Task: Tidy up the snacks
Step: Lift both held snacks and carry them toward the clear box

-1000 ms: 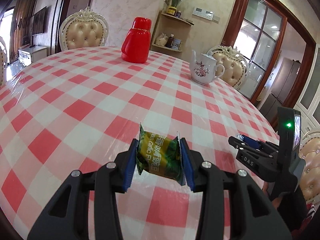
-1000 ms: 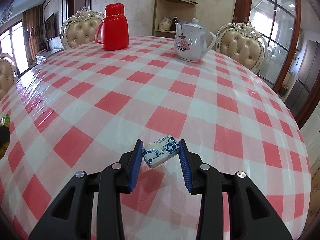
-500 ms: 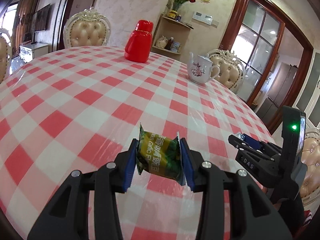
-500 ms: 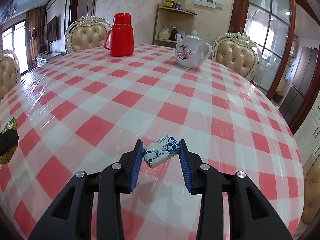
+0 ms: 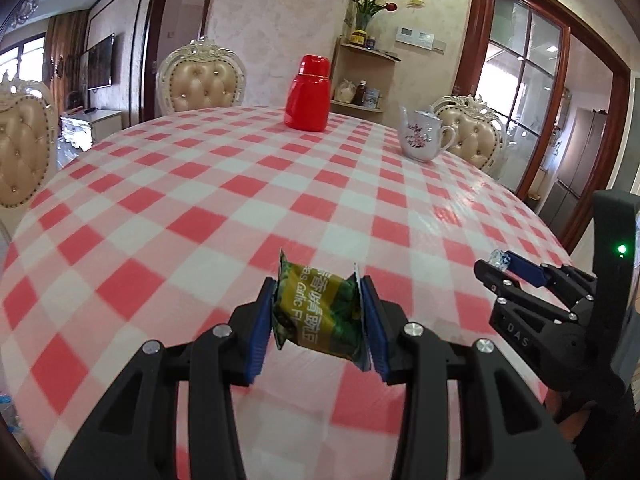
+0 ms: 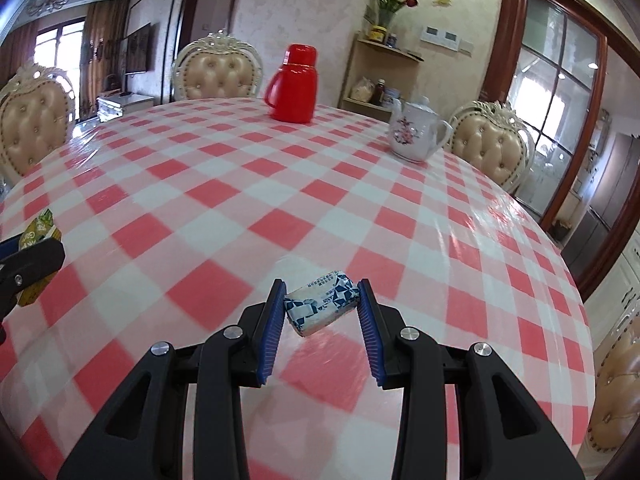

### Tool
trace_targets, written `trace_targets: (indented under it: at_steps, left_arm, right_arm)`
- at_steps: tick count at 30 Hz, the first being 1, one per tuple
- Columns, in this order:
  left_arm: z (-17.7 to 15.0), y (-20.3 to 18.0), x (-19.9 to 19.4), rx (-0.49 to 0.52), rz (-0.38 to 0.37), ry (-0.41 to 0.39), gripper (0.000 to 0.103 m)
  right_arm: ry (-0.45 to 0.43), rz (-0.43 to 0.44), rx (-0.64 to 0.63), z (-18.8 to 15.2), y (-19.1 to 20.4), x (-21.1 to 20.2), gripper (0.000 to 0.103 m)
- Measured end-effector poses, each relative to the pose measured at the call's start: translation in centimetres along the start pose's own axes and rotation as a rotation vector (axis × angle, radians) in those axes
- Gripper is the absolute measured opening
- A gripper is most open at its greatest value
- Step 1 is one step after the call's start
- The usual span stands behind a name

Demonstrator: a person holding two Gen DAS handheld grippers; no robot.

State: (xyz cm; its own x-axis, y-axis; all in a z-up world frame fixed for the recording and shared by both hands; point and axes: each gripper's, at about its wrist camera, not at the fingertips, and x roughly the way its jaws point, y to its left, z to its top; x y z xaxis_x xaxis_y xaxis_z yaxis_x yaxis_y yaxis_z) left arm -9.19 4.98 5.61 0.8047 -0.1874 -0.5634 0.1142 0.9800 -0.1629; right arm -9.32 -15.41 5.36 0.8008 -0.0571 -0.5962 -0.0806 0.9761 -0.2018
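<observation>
Round table [image 5: 168, 216] under a red-and-white checked cloth, glossy with a clear cover. Left gripper [image 5: 318, 316]: jaws partly closed, blue pads pressed on both ends of a green and yellow snack packet [image 5: 316, 310], which is held clear above the near part of the cloth, tilted slightly down to the right. Right gripper [image 6: 322, 312]: jaws partly closed on a small blue-and-white wrapped snack [image 6: 322, 307], gripped at its two ends and carried above the near middle of the table, its right end a little higher. In the left wrist view the right gripper shows at the right edge, level with the left one and well apart from it. Red thermos jug [image 5: 308, 94]: upright at the far side of the table. White floral teapot [image 5: 424, 136]: upright at the far right, well apart from the jug. Cream tufted chairs [image 5: 202, 82] stand around the far rim; a corner shelf [image 5: 362, 76] with jars stands beyond, flowers above it.
</observation>
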Motion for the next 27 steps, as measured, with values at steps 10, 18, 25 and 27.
trace_targets:
  at_steps: [10,18,25,27]
  left_arm:
    - [-1.9,2.7,-4.6,0.034,0.048,-0.02,0.042]
    - [-3.4,6.4,-8.6,0.015,0.089,-0.042,0.042]
    - [-4.7,9.9,-12.0,-0.004,0.15,-0.055,0.042]
    - [-5.0,11.0,-12.9,-0.01,0.172,-0.052,0.042]
  right_arm:
    - [-0.052,0.029,-0.092,0.1,4.9,-4.3,0.036]
    - [-0.091,0.072,-0.178,0.2,9.3,-7.7,0.036]
    - [-0.135,0.146,-0.287,-0.1,14.9,-11.0,0.036]
    - [-0.145,0.172,-0.32,-0.3,16.6,-11.8,0.036]
